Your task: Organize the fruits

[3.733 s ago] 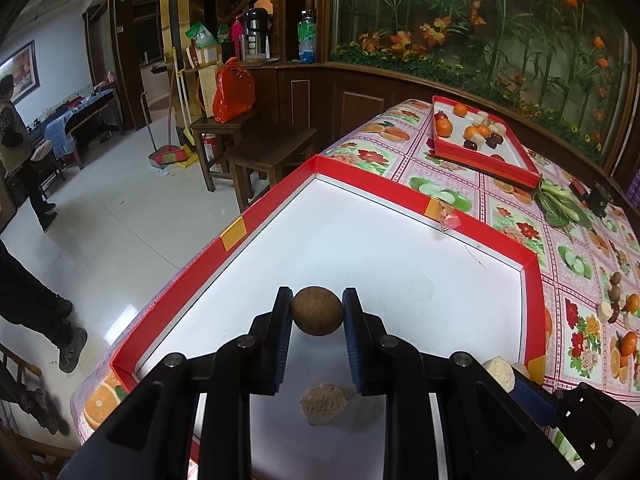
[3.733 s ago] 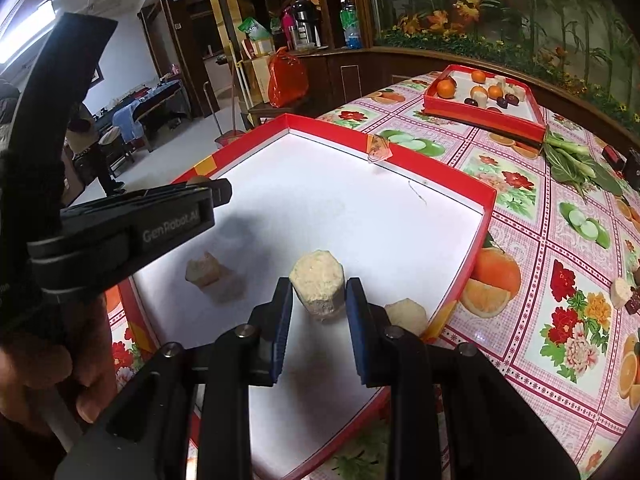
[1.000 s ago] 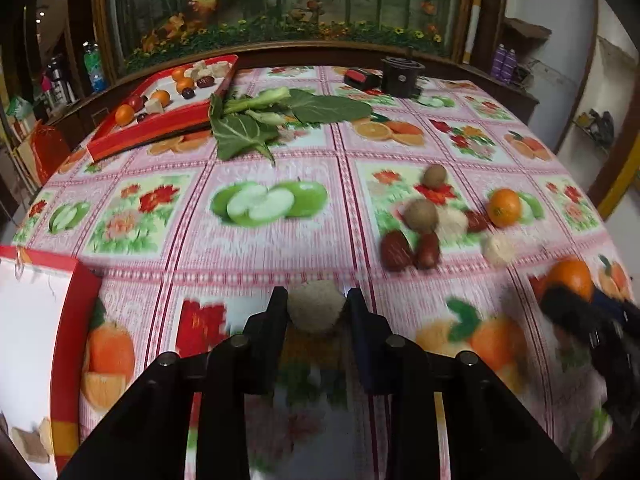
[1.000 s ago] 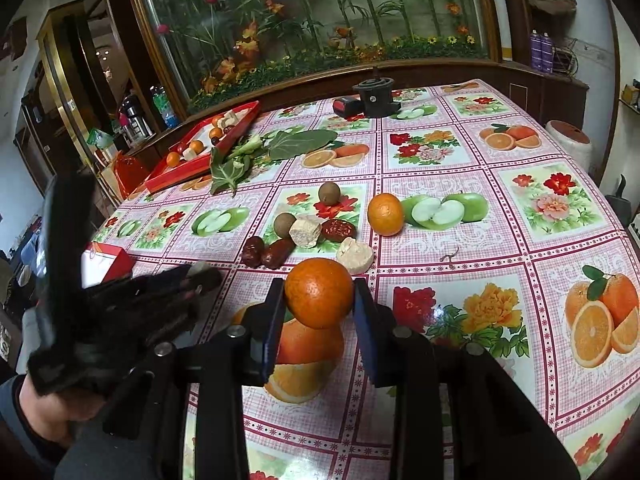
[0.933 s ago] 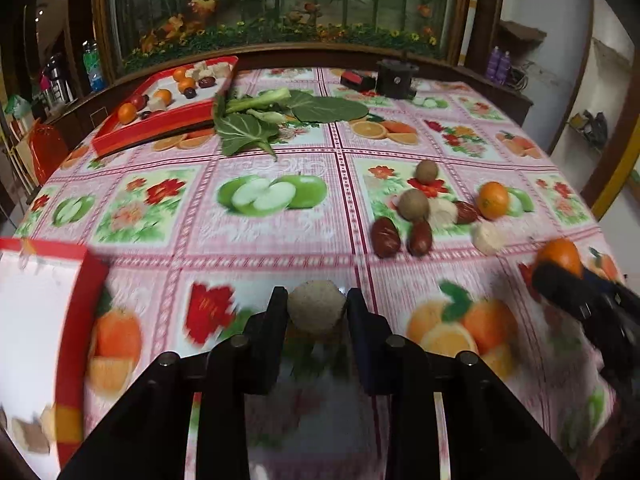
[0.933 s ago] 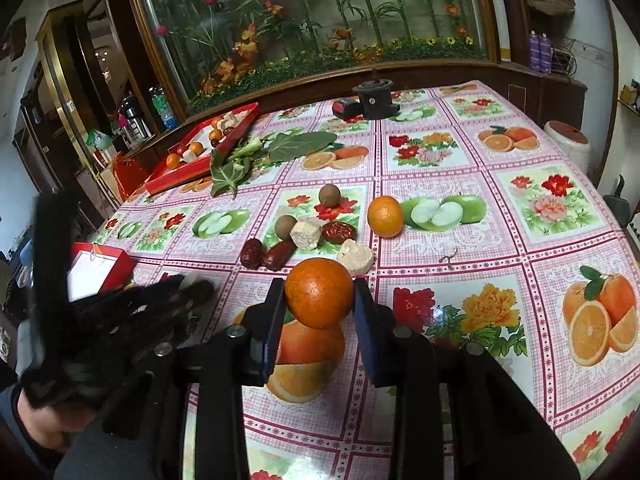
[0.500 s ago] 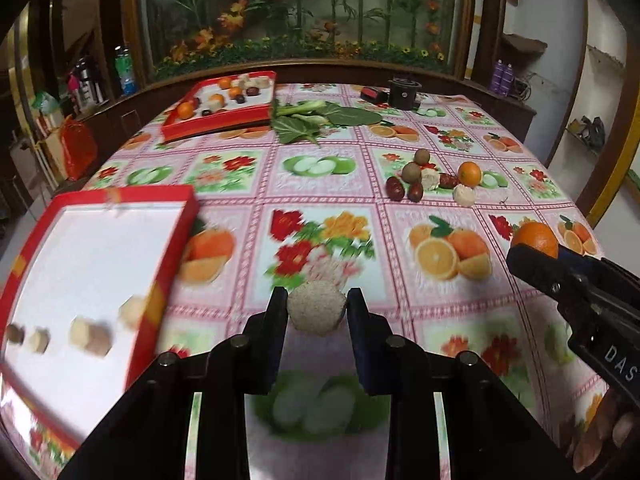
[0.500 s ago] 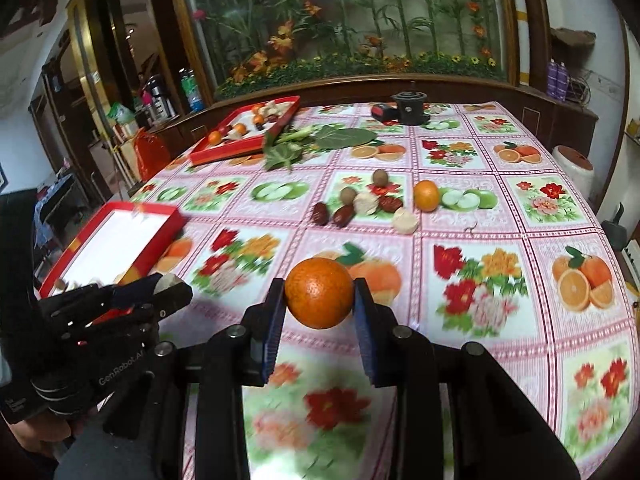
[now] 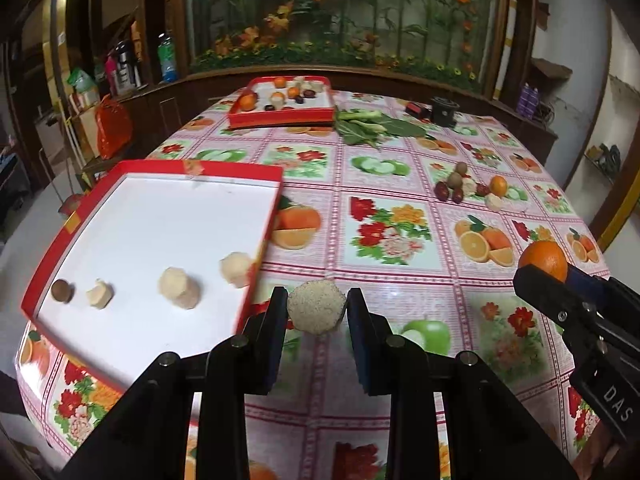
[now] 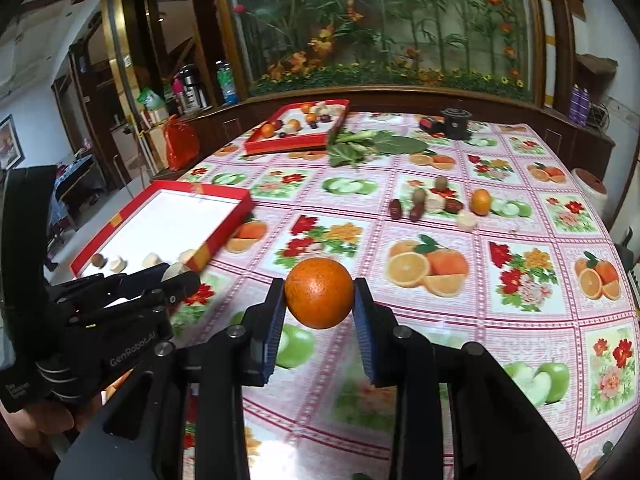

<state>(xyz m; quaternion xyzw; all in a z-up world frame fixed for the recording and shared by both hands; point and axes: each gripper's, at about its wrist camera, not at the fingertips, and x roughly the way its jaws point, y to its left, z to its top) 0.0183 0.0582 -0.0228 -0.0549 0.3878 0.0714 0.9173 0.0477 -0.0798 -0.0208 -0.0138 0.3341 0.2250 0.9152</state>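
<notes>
— What have I got in the left gripper [image 9: 317, 312]?

— A pale, rough-skinned ball of fruit [image 9: 316, 307], clamped between both pads and held clear above the desk [image 9: 400, 184]. The near red tray [image 9: 266, 216] lies just ahead and to the left of that gripper, with its white floor holding three pale peeled pieces [image 9: 178, 288] and a small brown fruit [image 9: 61, 291] in a row along the close edge.

— And the right?

— My right gripper [image 10: 319, 300] is squeezed onto an orange [image 10: 319, 293], also up off the cloth. From the left camera I see it off to the right.

— What's left out there?

— Well ahead of the right gripper, a loose cluster [image 10: 434, 200]: dark red dates, brown fruits, pale pieces, and a second orange [image 10: 480, 201]. Farther still, a far red tray [image 10: 296, 130] with mixed fruit, leafy greens [image 10: 372, 144] just beside it.
</notes>
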